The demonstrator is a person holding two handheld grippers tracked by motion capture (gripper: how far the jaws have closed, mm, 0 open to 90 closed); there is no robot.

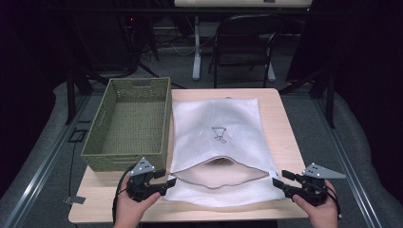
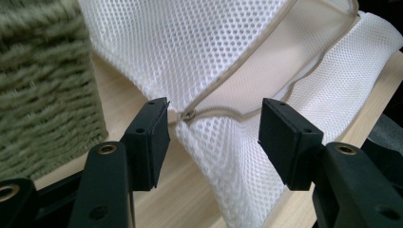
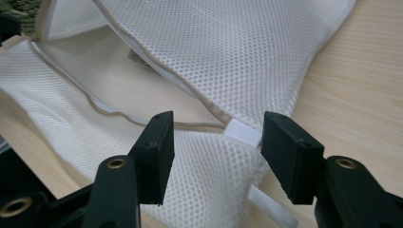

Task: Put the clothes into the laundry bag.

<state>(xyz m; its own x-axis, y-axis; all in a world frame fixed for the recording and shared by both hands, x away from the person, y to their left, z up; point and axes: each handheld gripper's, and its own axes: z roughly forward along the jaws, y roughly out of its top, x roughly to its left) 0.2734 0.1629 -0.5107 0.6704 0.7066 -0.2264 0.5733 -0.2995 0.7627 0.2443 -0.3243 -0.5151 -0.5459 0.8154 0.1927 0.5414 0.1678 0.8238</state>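
High view, mesh bag (image 1: 216, 130) corners between both released grippers, left gripper (image 1: 167, 183), right gripper (image 1: 277, 181).

A white mesh laundry bag (image 1: 216, 130) is lying flat on the counter (image 1: 285, 137) just beside a green basket (image 1: 130, 123). Its beige-edged zipper mouth (image 1: 223, 173) is gaping open at the near end — a small dark drawing is showing on top.

No legible text; perhaps a logo on mesh bag (image 1: 216, 128)

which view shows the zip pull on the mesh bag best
The left gripper view: the zip pull sits sharp and close between the open tongs, where the mesh bag mouth ends. In the high view that corner is too small to tell. The right gripper view shows the opposite end, with a white tab.
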